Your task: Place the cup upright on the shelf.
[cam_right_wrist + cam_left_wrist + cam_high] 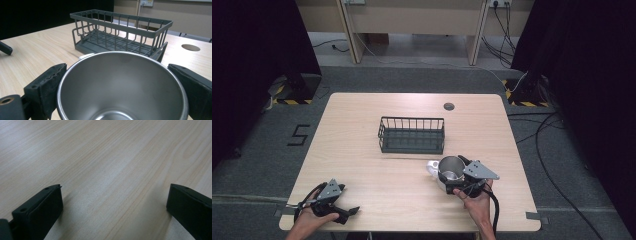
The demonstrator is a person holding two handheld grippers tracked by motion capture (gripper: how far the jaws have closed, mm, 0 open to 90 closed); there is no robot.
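A steel cup [450, 166] stands upright on the wooden table [362, 160], right of centre near the front. My right gripper [452, 174] comes at it from the front right, its jaws spread wide on either side of the cup. In the right gripper view the cup [120, 85] sits between the jaws of that gripper [117, 65]; the left jaw lies against its rim. A pale part [432, 167] sticks out on the cup's far left side. My left gripper [350, 200] rests at the front left, open over bare wood, as its own view of it [113, 186] also shows.
A dark grey wire basket [412, 120] stands empty at the table's middle, just beyond the cup; the right gripper view has the basket [120, 21] close ahead. A round cable hole [449, 106] lies near the far edge. Cables run over the floor at right.
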